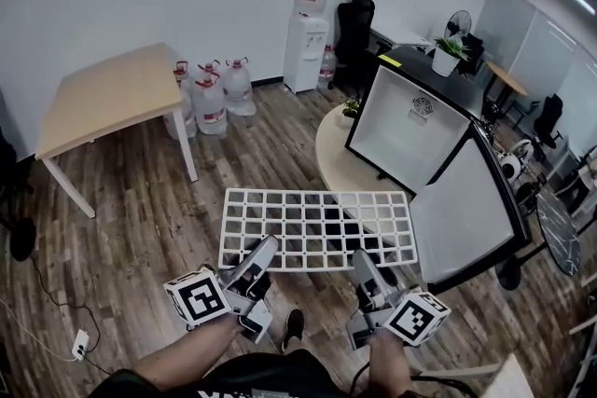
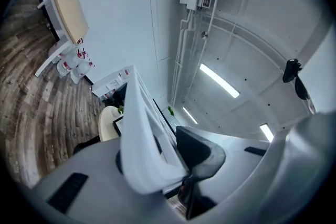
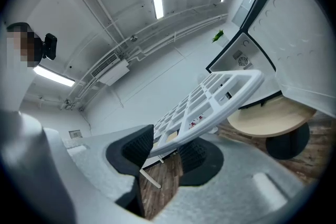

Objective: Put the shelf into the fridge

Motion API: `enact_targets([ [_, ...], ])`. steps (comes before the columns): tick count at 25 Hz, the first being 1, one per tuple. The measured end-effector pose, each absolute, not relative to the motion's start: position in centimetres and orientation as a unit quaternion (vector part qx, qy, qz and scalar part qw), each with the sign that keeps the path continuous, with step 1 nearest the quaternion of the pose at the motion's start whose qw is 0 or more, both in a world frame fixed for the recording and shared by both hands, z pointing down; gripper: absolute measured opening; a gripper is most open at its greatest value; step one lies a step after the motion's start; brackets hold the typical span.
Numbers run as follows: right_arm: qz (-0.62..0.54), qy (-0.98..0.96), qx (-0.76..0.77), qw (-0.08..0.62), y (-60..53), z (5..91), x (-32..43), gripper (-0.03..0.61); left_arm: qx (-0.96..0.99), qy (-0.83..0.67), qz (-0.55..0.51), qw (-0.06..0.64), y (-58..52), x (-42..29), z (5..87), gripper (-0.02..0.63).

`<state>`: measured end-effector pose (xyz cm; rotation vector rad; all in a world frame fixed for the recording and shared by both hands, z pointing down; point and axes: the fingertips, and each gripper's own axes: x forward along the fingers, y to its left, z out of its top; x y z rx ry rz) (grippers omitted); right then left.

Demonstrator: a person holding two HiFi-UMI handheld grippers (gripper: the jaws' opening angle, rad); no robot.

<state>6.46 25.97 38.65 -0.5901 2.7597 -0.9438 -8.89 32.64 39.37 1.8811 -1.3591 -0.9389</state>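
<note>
Between the two tools, held roughly level above the plank floor [image 1: 140, 219], hangs the shelf [image 1: 317, 224]. It is a flat white rectangular grid of square openings with a solid rim. The left tool [image 1: 266, 249] is clamped on the near rim toward the shelf's left end. The right tool [image 1: 360, 262] is clamped on the same rim toward the right end. In each gripper view the dark ribbed pads sit on either side of the white rim [image 2: 139, 128] [image 3: 210, 99] and press on it.

The shelf's far edge lies in front of the round pale table [image 1: 331, 154]. Its right end is just beside the inner face of the open door [image 1: 466, 210].

The fridge [image 1: 410, 121] stands on that table. It is a black box, and its cavity shows smooth white walls with a round vent on the back wall. The door swings out to the right and is white inside with a black frame.

To the left, bare floor separates the shelf from a square wooden table [image 1: 112, 93] on white legs. Clear water bottles [image 1: 210, 98] with red caps cluster by the wall beside a white water dispenser [image 1: 308, 33].
</note>
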Motion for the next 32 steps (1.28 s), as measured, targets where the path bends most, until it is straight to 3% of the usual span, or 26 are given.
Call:
enact_targets([
  [14, -0.319, 0.923, -0.197, 0.083, 12.6, 37.7, 4.7, 0.143, 0.68, -0.533, -0.346, 0.366, 19.6, -11.0, 40.5, 0.086],
  [32, -0.336, 0.91, -0.223, 0.095, -0.2, 39.2, 8.3, 0.143, 0.682, -0.469, -0.376, 0.416, 5.5, -6.7, 40.1, 0.084],
])
